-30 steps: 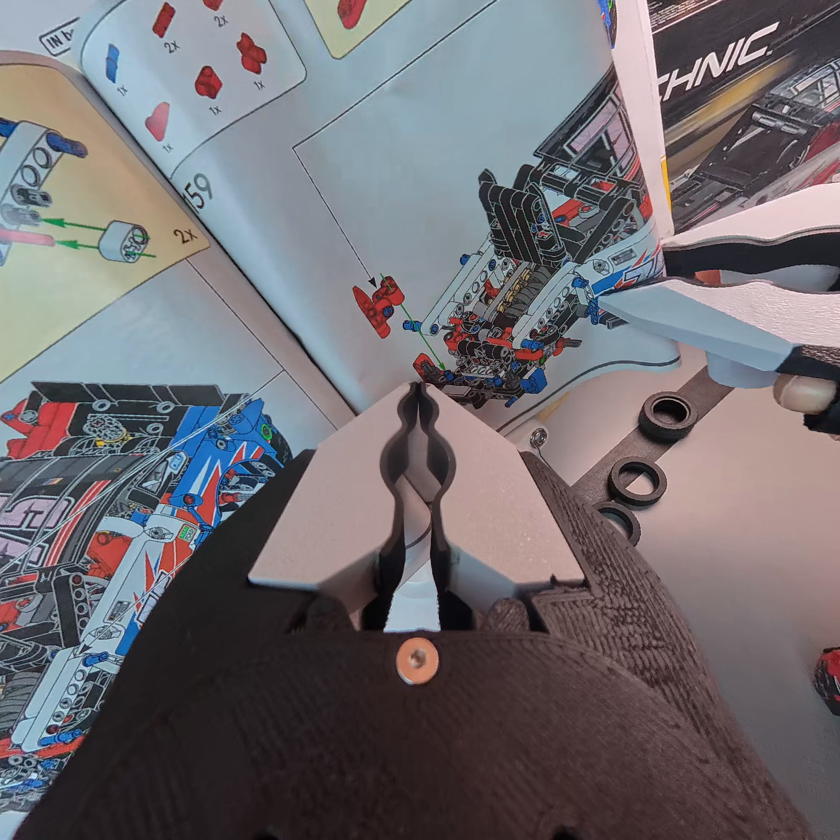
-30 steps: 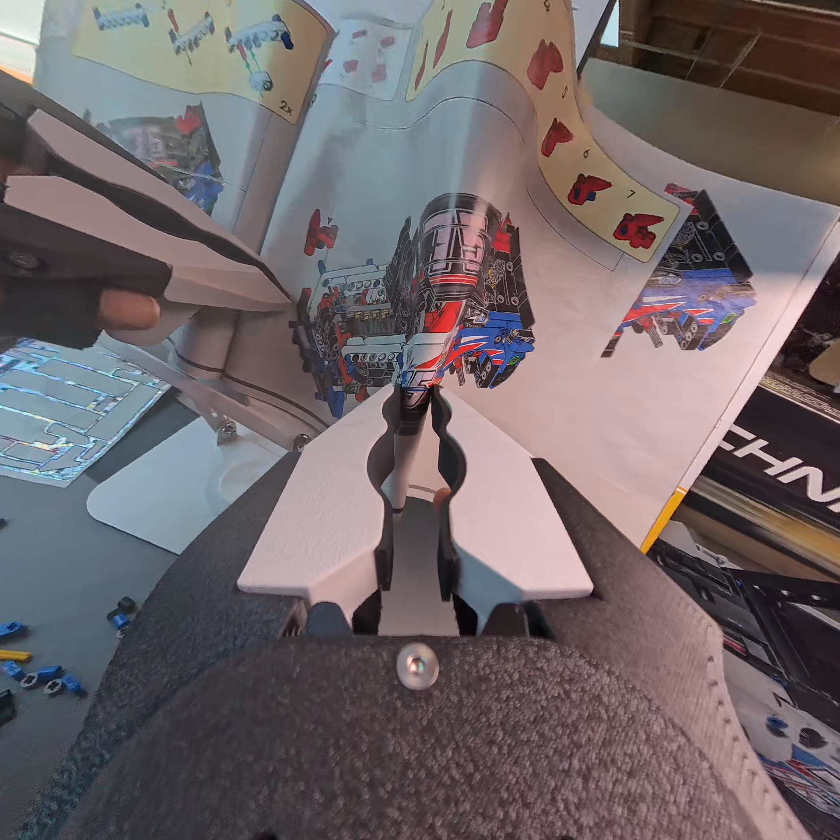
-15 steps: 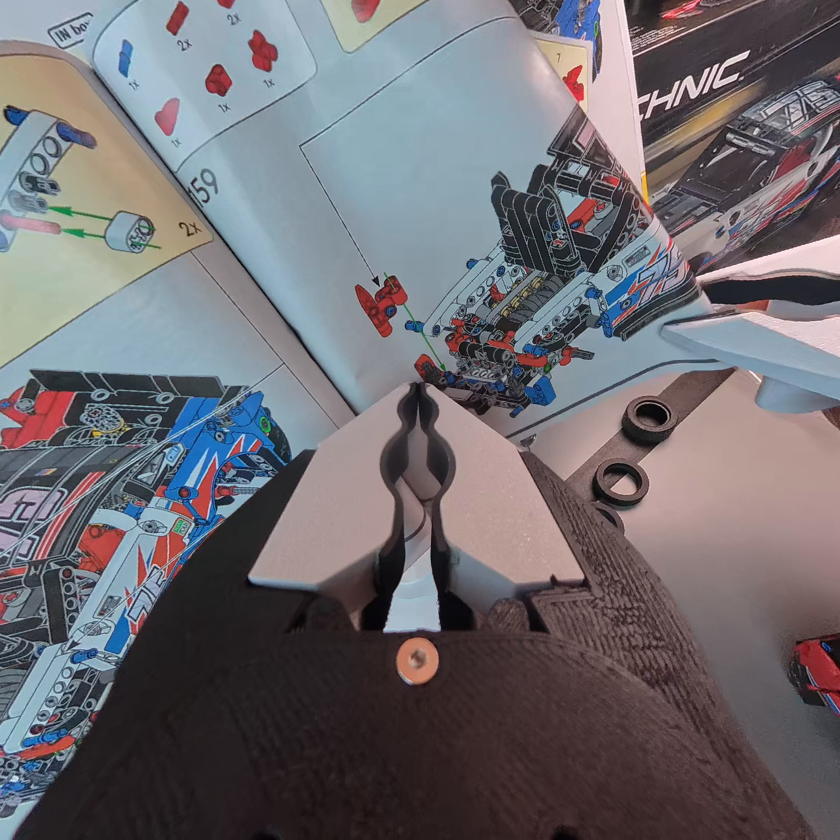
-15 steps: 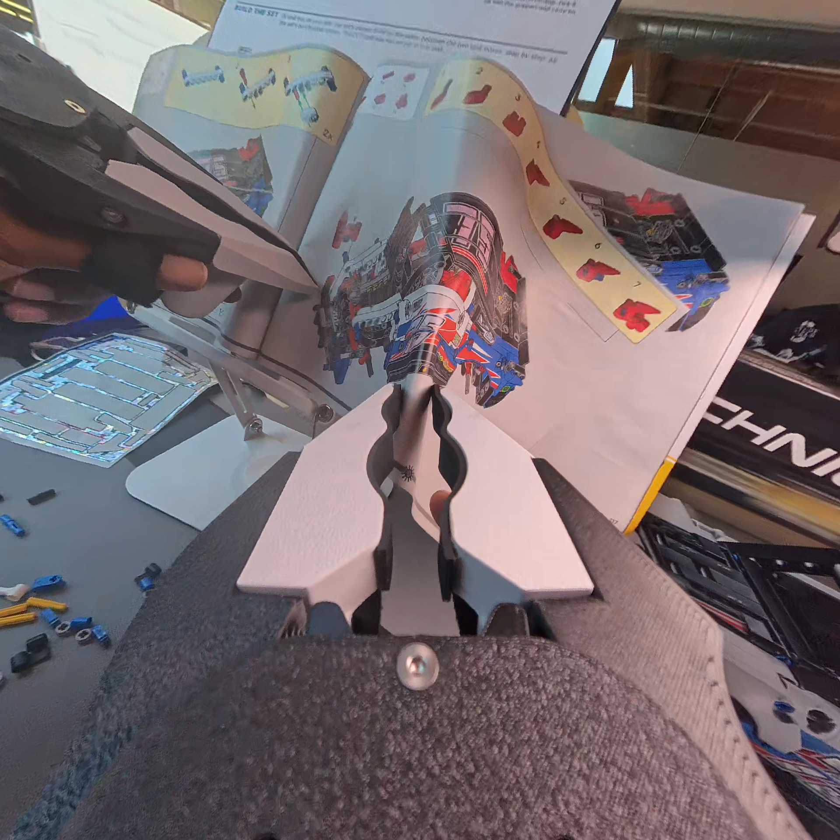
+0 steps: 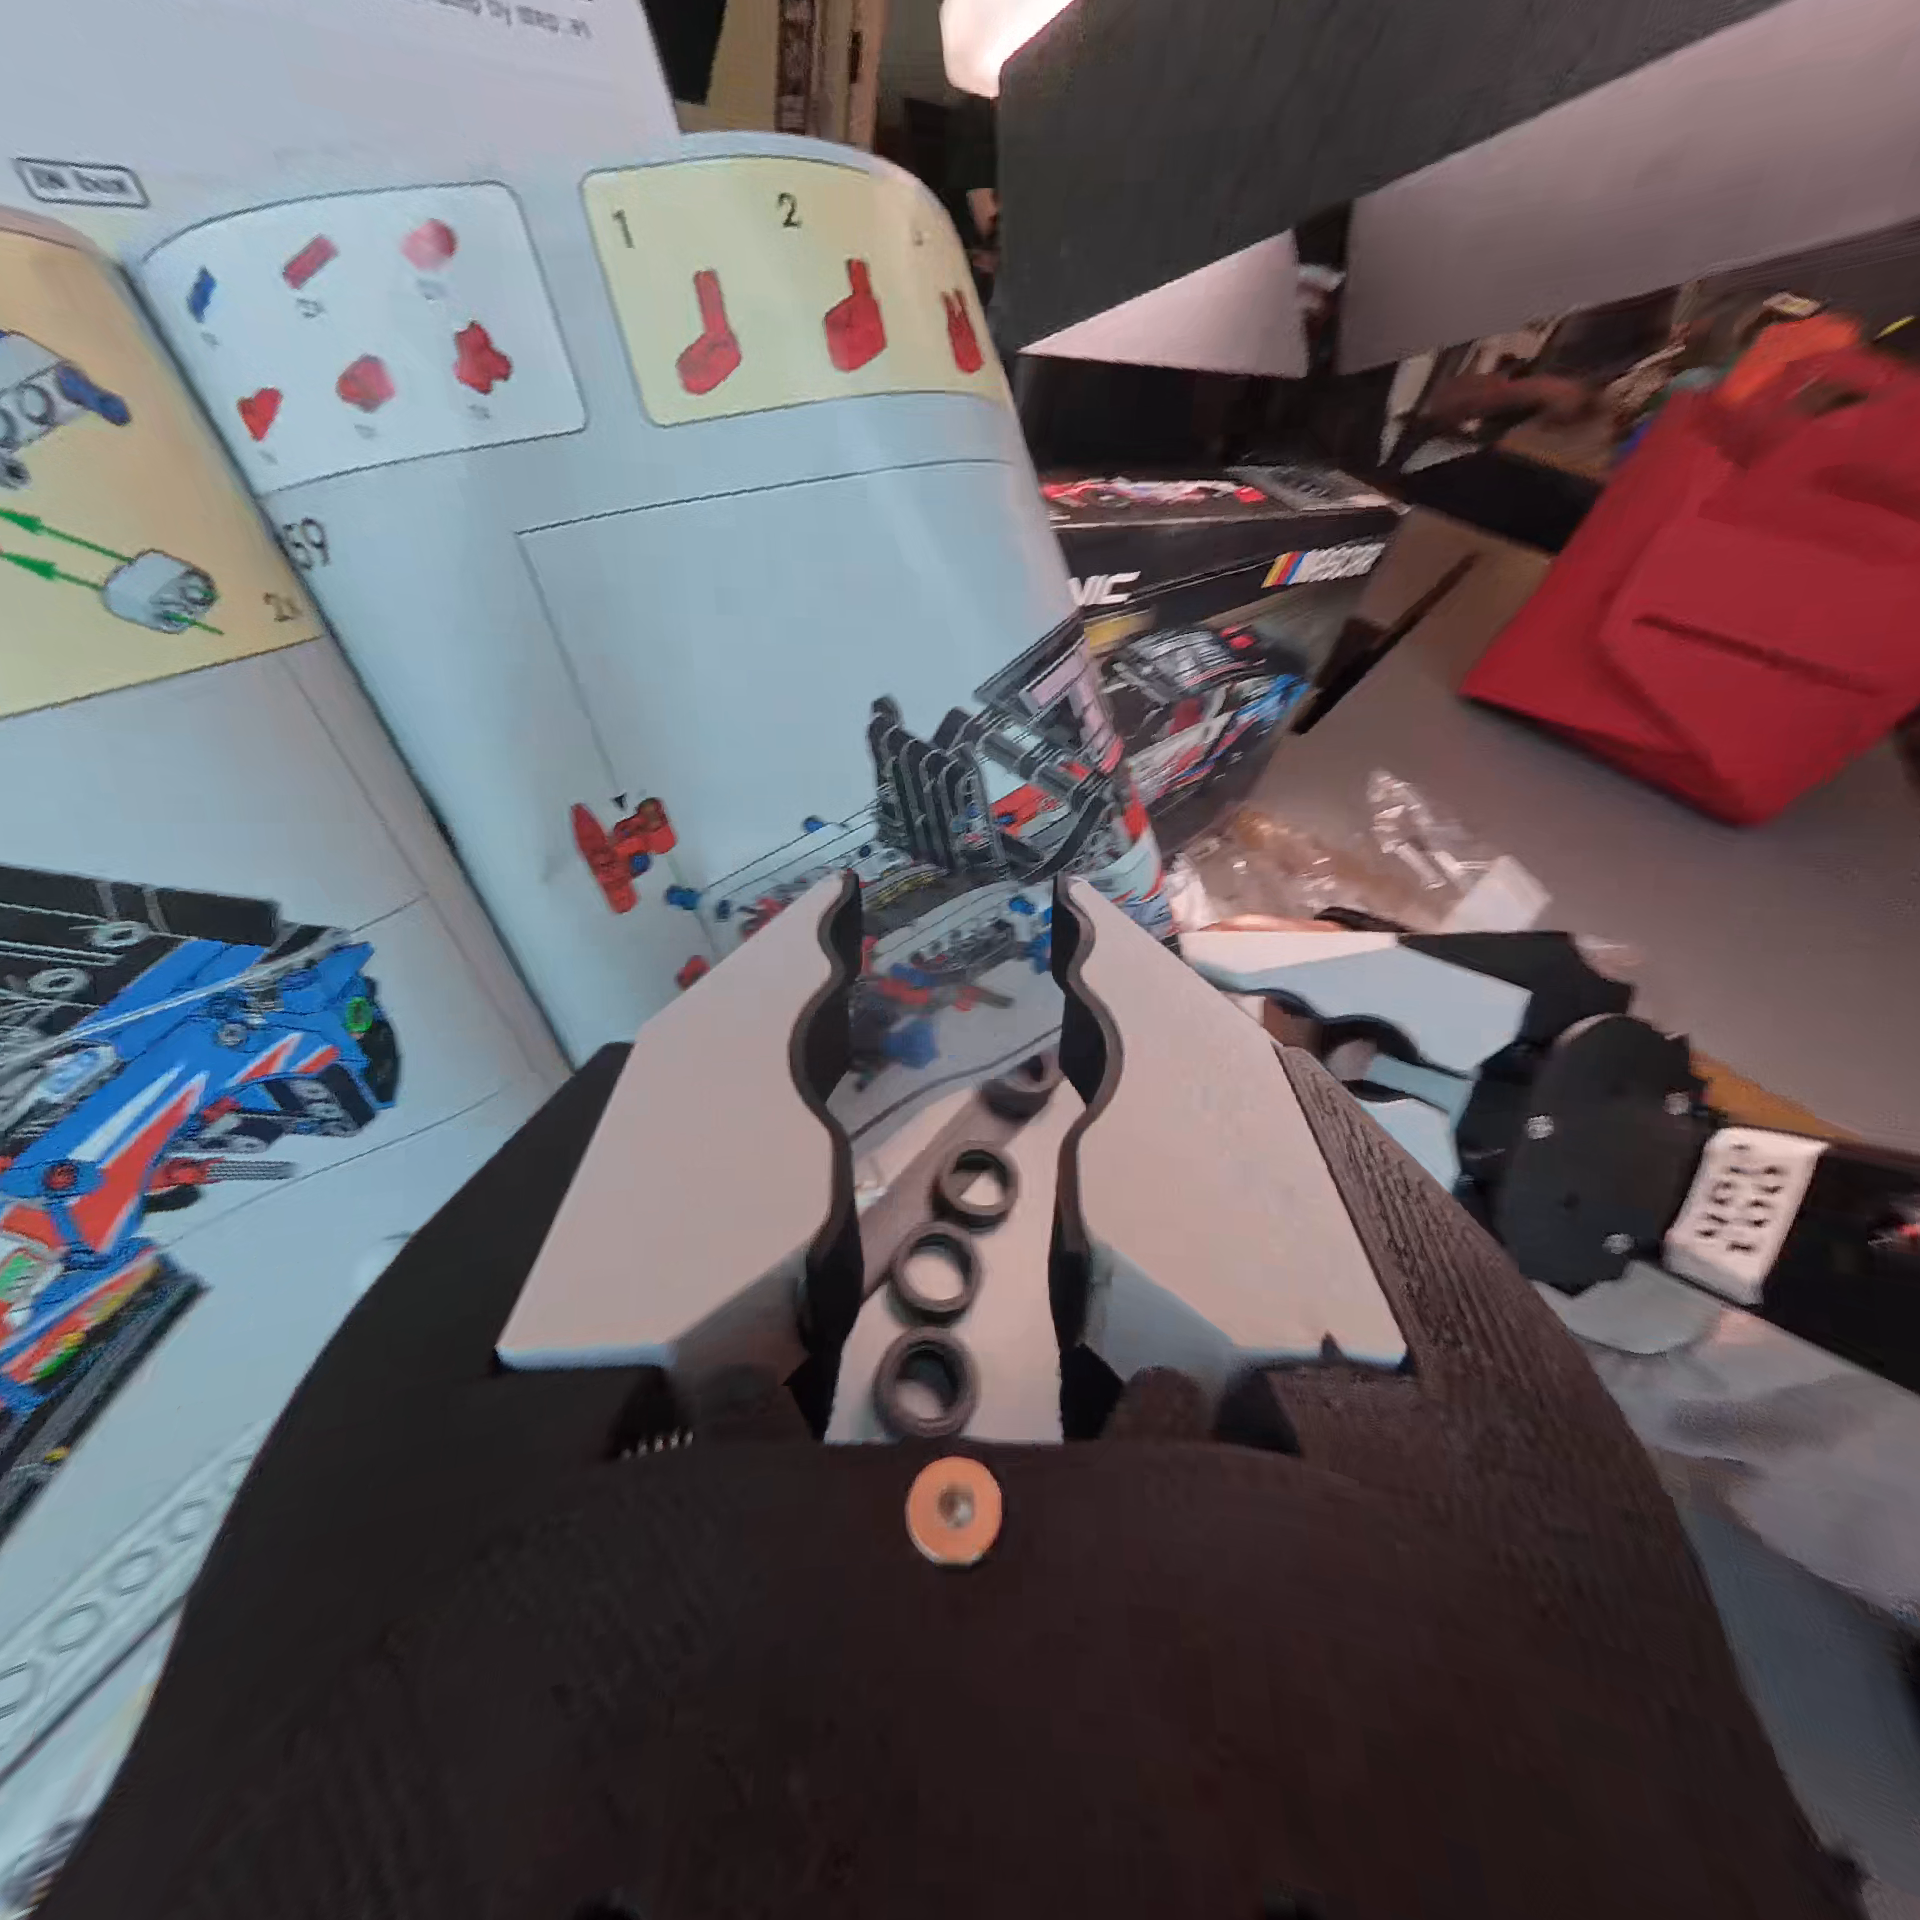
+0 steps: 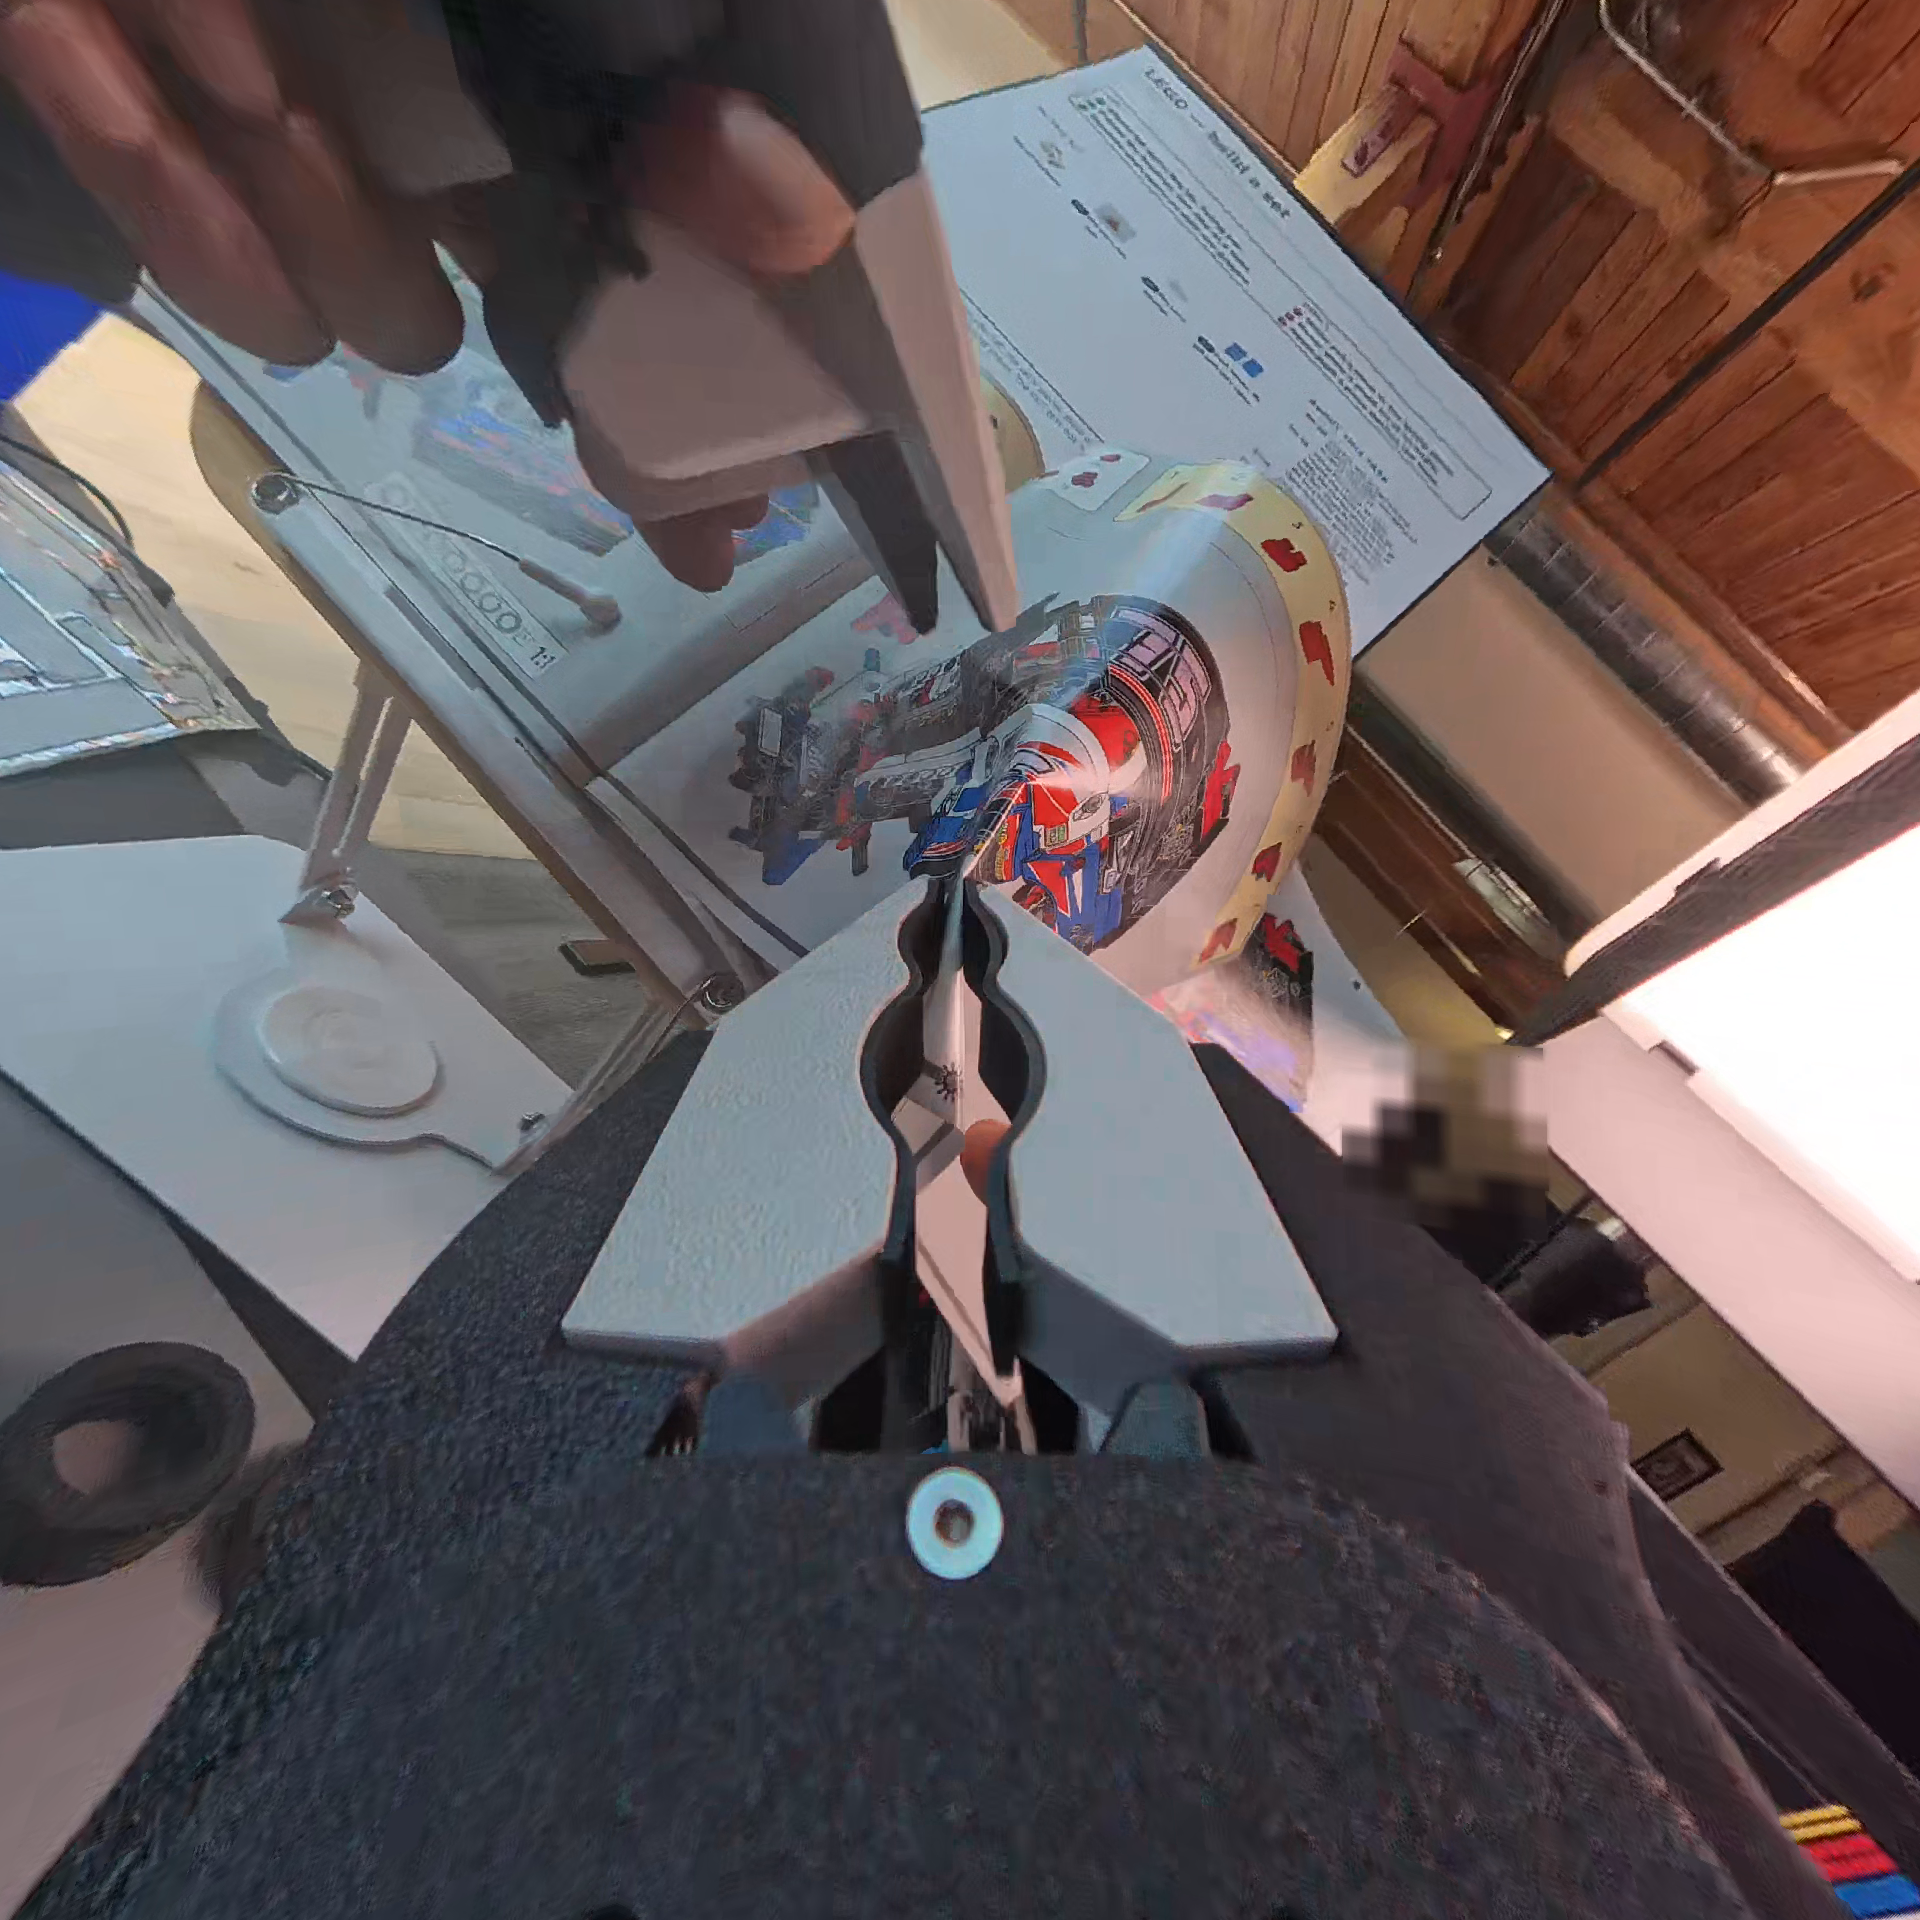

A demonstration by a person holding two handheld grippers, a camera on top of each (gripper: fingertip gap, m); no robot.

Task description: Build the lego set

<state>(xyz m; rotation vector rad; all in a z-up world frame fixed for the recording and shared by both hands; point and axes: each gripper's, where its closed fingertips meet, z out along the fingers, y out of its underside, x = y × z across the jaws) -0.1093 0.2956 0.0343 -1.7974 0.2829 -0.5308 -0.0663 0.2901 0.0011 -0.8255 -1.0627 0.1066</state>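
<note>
The instruction booklet (image 5: 727,623) stands open on a white stand (image 6: 343,1049). Its right page (image 6: 1091,748) curls over in a loop. My right gripper (image 6: 951,899) is shut on the lower edge of that page. My left gripper (image 5: 956,914) is open and empty, just in front of the page's lower part. It also shows in the right wrist view (image 6: 951,613), held by a hand, tips close to the page. Three black tyres (image 5: 935,1273) lie in a row on the stand's base, seen between the left fingers. The right gripper (image 5: 1351,997) shows low at the right.
The set's black box (image 5: 1205,613) stands behind the booklet. A red bag (image 5: 1745,623) and clear plastic bags (image 5: 1403,842) lie to the right. A shiny sticker sheet (image 6: 62,665) lies at the left. A white printed sheet (image 6: 1247,312) stands behind the booklet. One black tyre (image 6: 104,1455) is near.
My left gripper has opened and let go of the page, and has drawn back and tilted up. My right gripper has kept its hold and swung the page over, so it curls more.
</note>
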